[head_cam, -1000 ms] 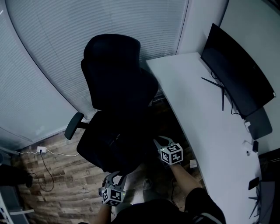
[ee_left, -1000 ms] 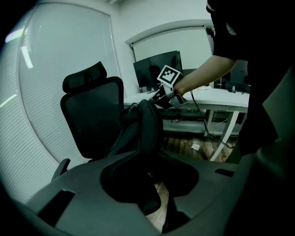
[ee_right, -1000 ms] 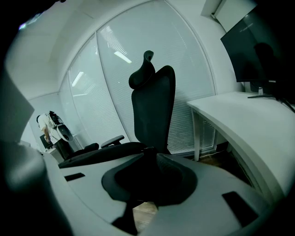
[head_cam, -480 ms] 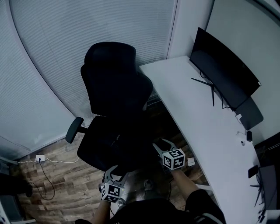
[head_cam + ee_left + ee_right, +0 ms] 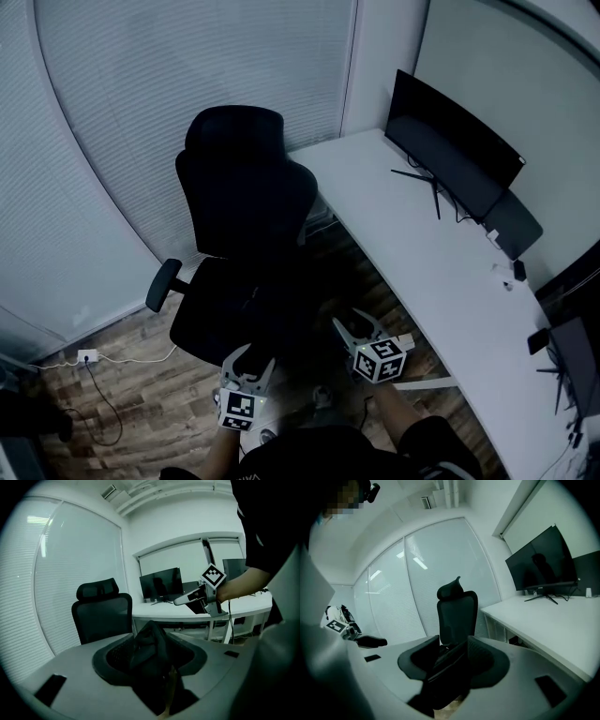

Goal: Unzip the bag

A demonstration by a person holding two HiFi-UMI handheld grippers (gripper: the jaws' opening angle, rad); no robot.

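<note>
You hold both tools clear of the work. The left hand-held gripper (image 5: 251,364) and the right hand-held gripper (image 5: 354,326) hang just off the front edge of the black mesh office chair (image 5: 246,187), one towards each side. The jaws of both have just been opening and now stand wide with nothing pinched. In each gripper view the pads frame dark fabric without pressing on it. I read that spread as a release or a reset. For this task one tool would likely steady the cloth while the other draws the slider, and neither does so now.

The black soft fabric bag (image 5: 149,644) sits on the chair's seat, beside the white curved desk (image 5: 422,253) and not on it. In the left gripper view it rises to a slumped peak, so it seems to stand upright with its long axis roughly vertical. Against the black seat, the head view cannot confirm that, and I cannot find the zip line.
</note>
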